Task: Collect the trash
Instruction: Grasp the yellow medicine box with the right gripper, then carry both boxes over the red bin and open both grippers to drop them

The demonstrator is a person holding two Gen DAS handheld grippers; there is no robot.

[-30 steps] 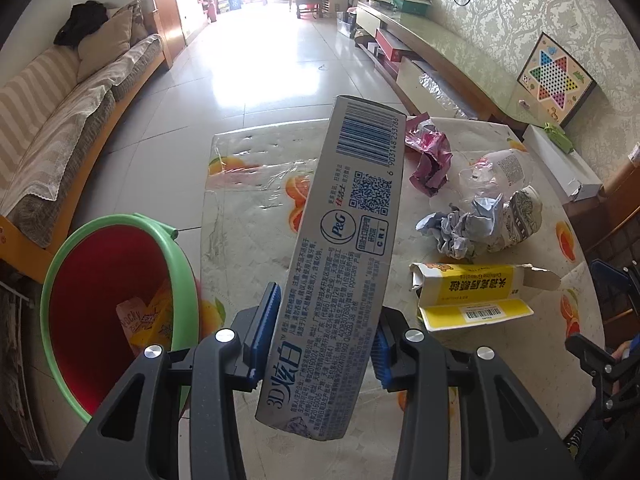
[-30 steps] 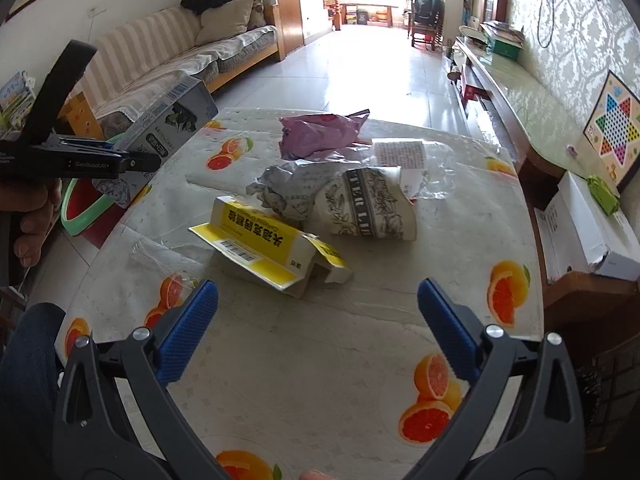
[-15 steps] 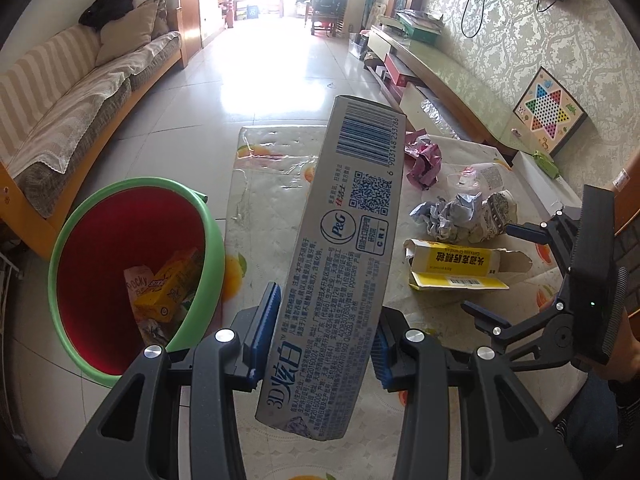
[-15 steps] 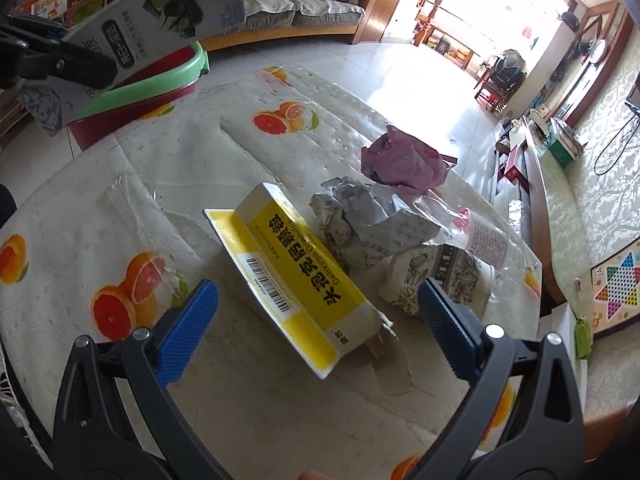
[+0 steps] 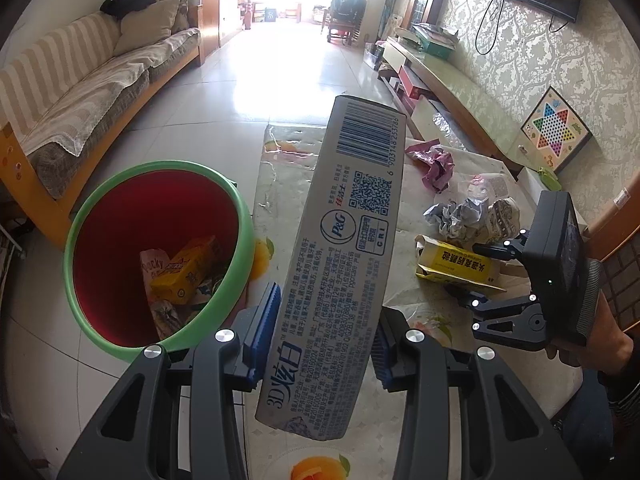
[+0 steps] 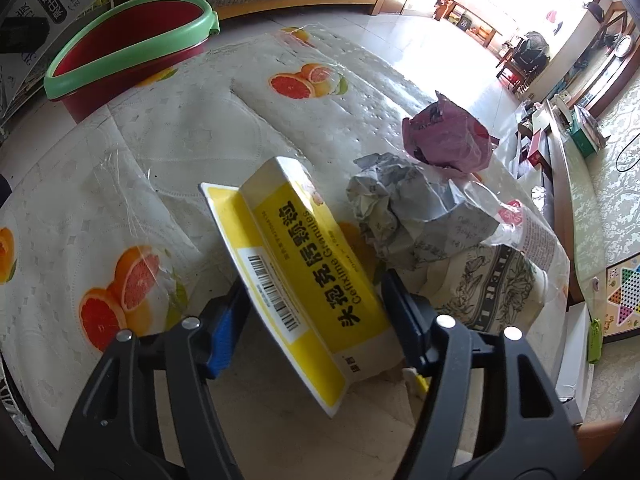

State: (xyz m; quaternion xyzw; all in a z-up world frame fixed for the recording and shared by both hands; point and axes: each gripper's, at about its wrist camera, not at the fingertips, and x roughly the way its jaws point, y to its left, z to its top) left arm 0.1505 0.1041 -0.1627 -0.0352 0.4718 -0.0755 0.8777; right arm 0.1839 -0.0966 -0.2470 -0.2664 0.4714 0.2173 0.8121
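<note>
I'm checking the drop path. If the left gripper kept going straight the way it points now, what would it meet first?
Probably the tablecloth: the left gripper, shut on the toothpaste box, points over the table's edge, with the bin off to its left. Depth is unclear.

My grey carton carries blue print and a barcode. My bin is red inside with a green rim. The box is yellow and white, the tablecloth white with orange citrus slices, the wrapper pink.
</note>
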